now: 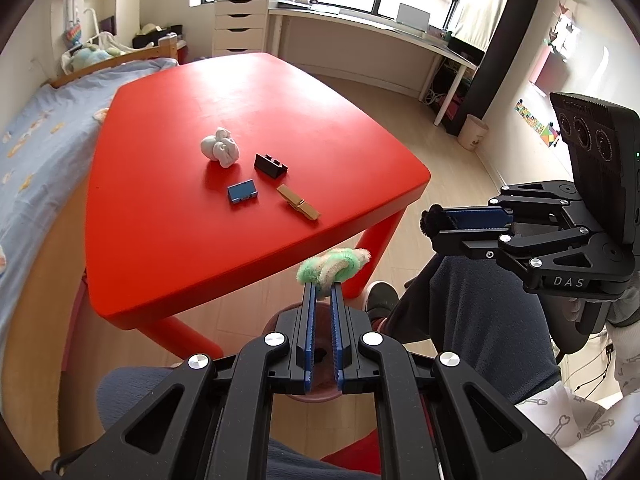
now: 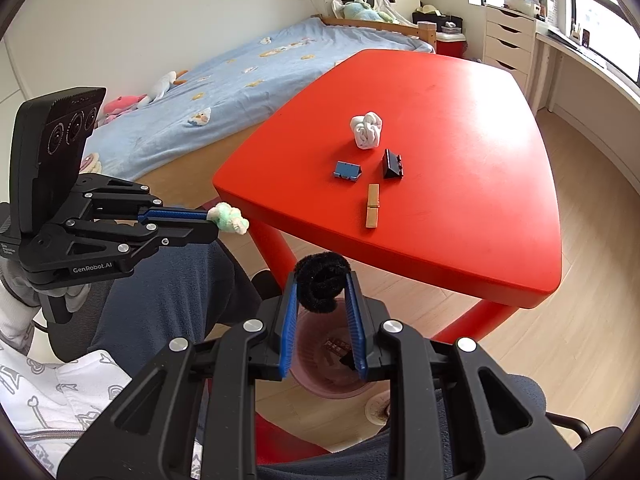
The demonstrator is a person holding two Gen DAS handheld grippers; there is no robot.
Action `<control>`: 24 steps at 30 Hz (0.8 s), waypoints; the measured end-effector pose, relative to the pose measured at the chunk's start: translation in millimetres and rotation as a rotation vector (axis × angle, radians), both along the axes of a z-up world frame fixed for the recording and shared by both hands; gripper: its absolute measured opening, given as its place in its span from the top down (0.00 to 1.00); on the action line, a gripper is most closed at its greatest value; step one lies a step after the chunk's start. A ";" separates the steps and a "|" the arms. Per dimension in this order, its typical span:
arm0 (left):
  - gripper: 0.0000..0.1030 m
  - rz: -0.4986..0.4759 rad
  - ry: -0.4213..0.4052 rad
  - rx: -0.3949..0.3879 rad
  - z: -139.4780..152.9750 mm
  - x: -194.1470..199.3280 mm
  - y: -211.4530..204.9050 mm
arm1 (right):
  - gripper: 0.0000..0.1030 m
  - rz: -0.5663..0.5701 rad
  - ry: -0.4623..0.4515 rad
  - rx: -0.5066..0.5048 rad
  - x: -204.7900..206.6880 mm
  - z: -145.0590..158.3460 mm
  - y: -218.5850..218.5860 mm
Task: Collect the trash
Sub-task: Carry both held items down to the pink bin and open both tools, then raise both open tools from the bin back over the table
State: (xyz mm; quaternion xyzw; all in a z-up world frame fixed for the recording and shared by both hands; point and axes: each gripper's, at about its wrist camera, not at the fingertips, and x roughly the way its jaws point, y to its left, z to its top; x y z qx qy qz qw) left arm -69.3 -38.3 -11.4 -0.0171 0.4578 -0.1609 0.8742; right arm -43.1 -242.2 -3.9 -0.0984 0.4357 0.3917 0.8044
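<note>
A: The pink bin (image 2: 320, 380) on the floor under both grippers holds a few dark scraps.

B: The left gripper (image 1: 323, 288) pinches a green-and-cream fuzzy twist (image 1: 332, 266) at its tips; the right gripper (image 2: 322, 280) clamps a black fuzzy coil (image 2: 320, 284). A white wad (image 1: 220, 152) lies on the red table (image 1: 200, 240).

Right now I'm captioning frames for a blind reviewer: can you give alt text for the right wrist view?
The right gripper pinches a black fuzzy pipe-cleaner coil above a pink bin on the floor. At left, the left gripper holds a green-and-white one. Beyond, a red table carries a white wad, two binder clips and a clothespin.
</note>
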 end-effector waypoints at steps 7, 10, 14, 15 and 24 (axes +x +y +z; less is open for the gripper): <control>0.92 -0.016 0.009 -0.011 -1.1 -0.1 -1.2 | 0.75 0.007 0.016 0.013 1.1 -2.5 -0.7; 0.85 -0.017 0.010 -0.011 -1.6 0.8 -0.6 | 0.56 0.010 0.024 0.017 2.5 -3.6 -2.3; 0.24 0.016 -0.005 -0.009 -2.2 1.6 4.6 | 0.18 -0.018 0.010 0.026 4.4 -2.9 -6.4; 0.13 0.033 -0.014 -0.007 -1.5 1.3 6.4 | 0.13 -0.029 0.004 0.024 5.0 -3.1 -7.6; 0.08 0.096 -0.004 -0.001 -2.7 4.7 17.0 | 0.03 -0.064 0.019 0.025 10.3 -7.0 -11.8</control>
